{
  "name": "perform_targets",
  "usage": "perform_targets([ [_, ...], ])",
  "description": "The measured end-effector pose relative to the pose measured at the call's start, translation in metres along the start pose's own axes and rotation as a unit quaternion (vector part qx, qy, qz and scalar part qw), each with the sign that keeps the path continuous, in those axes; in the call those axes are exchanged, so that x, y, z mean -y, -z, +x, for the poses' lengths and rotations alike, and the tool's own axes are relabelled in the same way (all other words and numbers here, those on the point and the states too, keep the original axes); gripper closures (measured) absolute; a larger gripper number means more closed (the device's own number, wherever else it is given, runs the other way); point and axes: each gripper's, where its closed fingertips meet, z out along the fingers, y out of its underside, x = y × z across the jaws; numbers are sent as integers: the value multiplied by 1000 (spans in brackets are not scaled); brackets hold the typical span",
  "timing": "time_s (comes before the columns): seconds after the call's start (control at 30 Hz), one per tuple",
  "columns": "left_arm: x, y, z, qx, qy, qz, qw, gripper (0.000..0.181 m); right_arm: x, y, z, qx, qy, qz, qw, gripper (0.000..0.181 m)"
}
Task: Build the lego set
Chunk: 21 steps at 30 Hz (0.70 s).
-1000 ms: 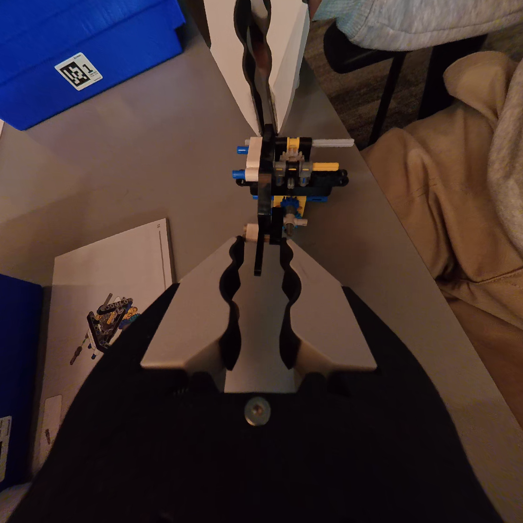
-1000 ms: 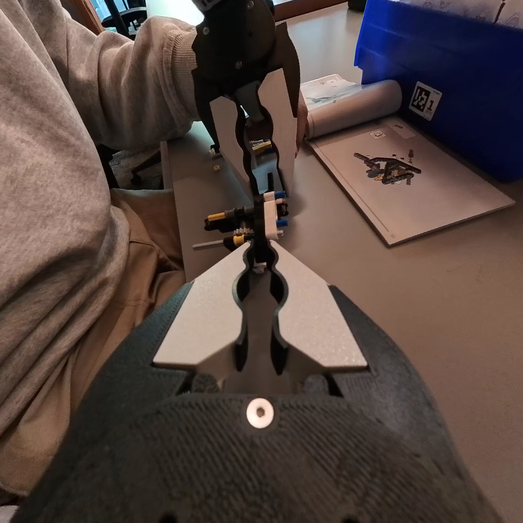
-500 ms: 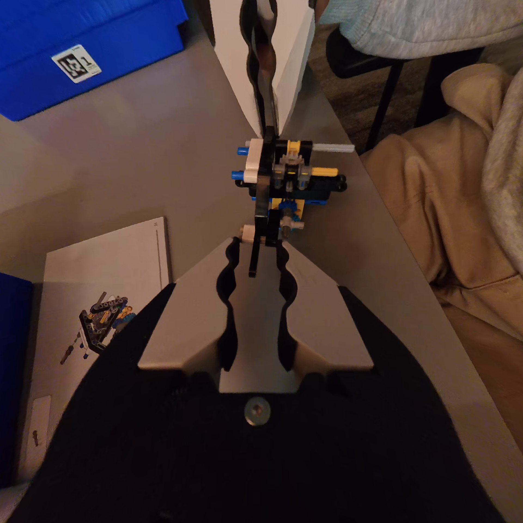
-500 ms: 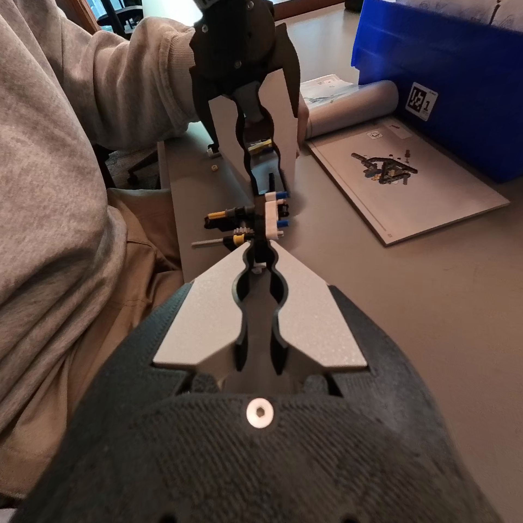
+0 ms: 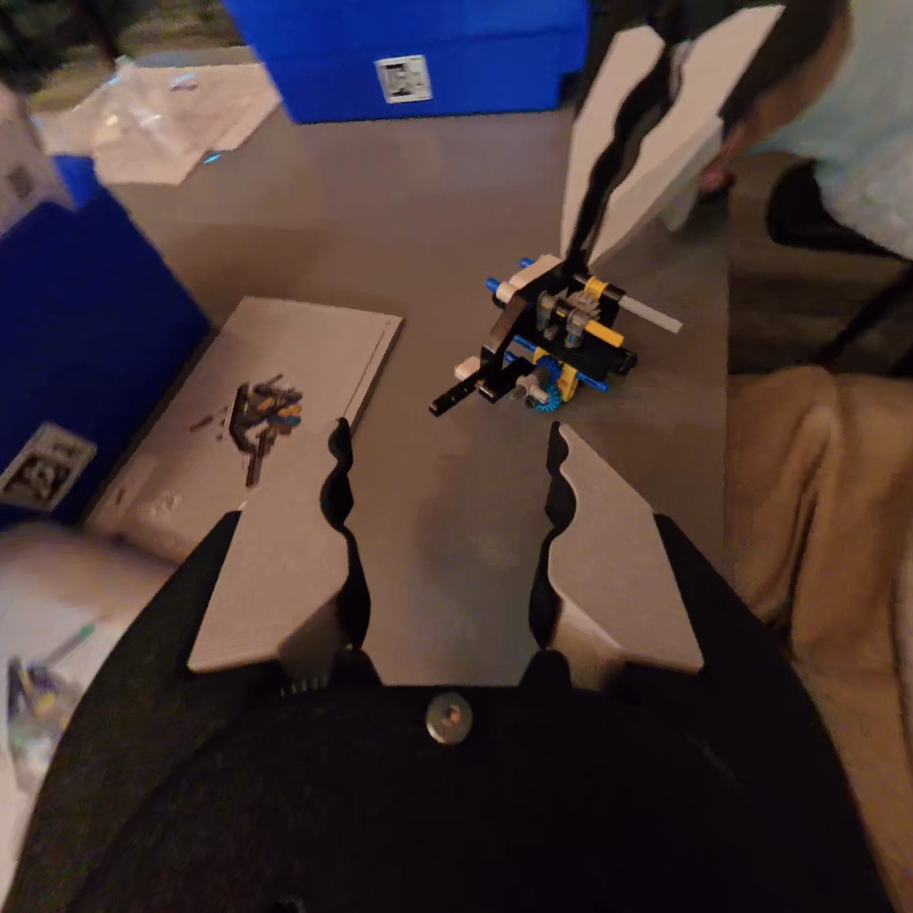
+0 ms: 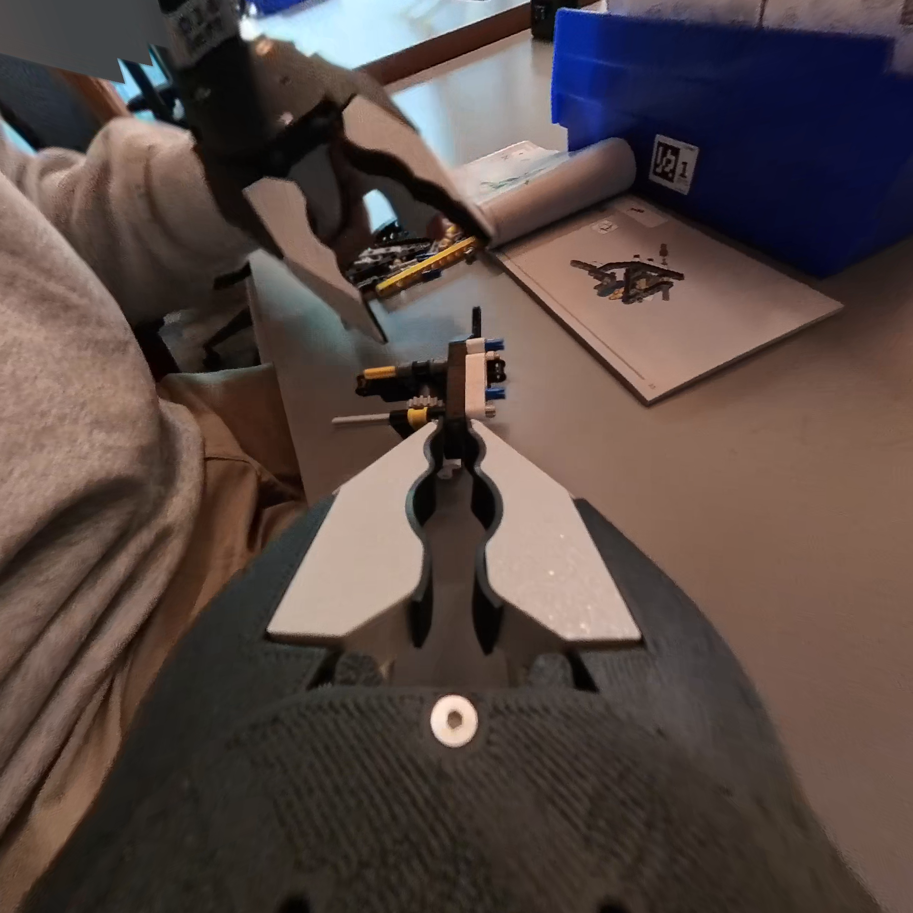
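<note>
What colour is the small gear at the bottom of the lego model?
Blue. The gear shows best in the left wrist view, beside a yellow part.

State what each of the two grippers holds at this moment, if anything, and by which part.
The right gripper clamps the small black, yellow and blue lego assembly by its upright black beam's end. The left gripper is open and holds nothing.

Left gripper [image 5: 447, 435] wide open, fingers far apart, nothing between them, tilted down over the table. Right gripper [image 6: 453, 429] pinched tight, tips almost touching, gripping the model [image 6: 457, 380] and holding it up. Grey sleeve [image 6: 89, 375] along the left side of the right wrist view.
</note>
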Motion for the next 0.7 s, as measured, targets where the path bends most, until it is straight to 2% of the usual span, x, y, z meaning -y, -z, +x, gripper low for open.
perform_targets([
  [0.17,-11,-4,26,100,120,-12,988,88,-1,1,5,-16,-40,8,999,175],
  [0.27,0,-9,32,156,134,1,979,84,-1,-1,7,-26,-60,9,998,175],
  [0.4,3,-27,39,170,107,-27,979,67,-1,-2,7,-35,-70,9,997,175],
  [0.53,12,-37,43,142,135,-8,981,64,-1,-3,6,-45,-77,11,996,175],
  [0.7,0,-42,35,162,161,-48,972,64,-1,-4,6,-53,-102,15,993,175],
])
